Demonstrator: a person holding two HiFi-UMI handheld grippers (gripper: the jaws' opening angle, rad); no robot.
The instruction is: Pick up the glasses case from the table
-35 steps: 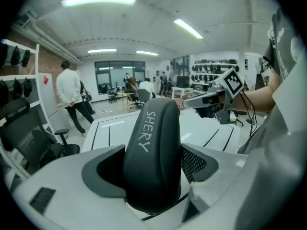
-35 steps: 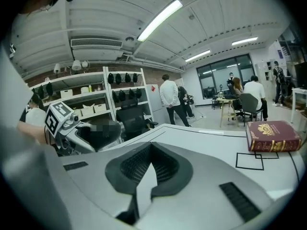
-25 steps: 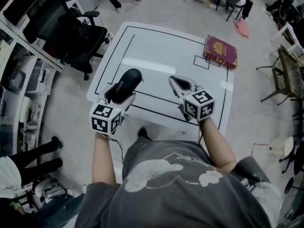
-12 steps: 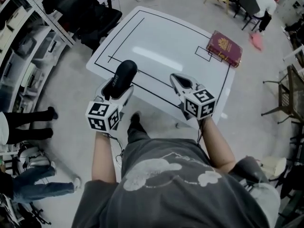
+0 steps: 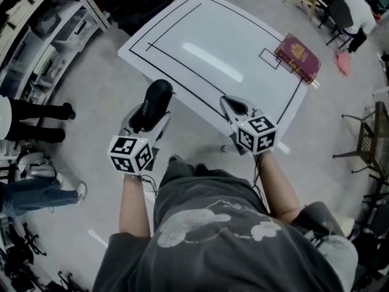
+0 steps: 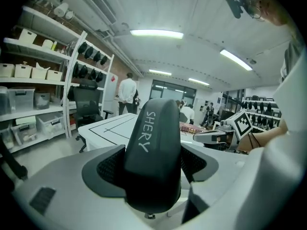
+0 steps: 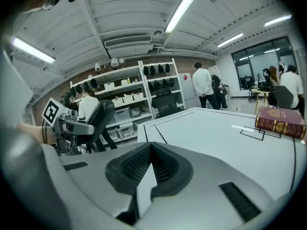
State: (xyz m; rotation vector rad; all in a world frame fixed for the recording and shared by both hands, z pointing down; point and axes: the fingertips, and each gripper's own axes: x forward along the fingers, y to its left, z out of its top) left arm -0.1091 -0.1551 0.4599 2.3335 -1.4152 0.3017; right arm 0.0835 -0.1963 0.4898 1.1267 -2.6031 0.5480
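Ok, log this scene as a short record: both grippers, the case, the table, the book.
left gripper: shut on the case
case: black, lifted off the table, sticking out forward past the jaws
right gripper: shut, nothing in it
table: white with black lines, ahead of both grippers
book: red, lying flat at the table's far right corner
task state: case picked up
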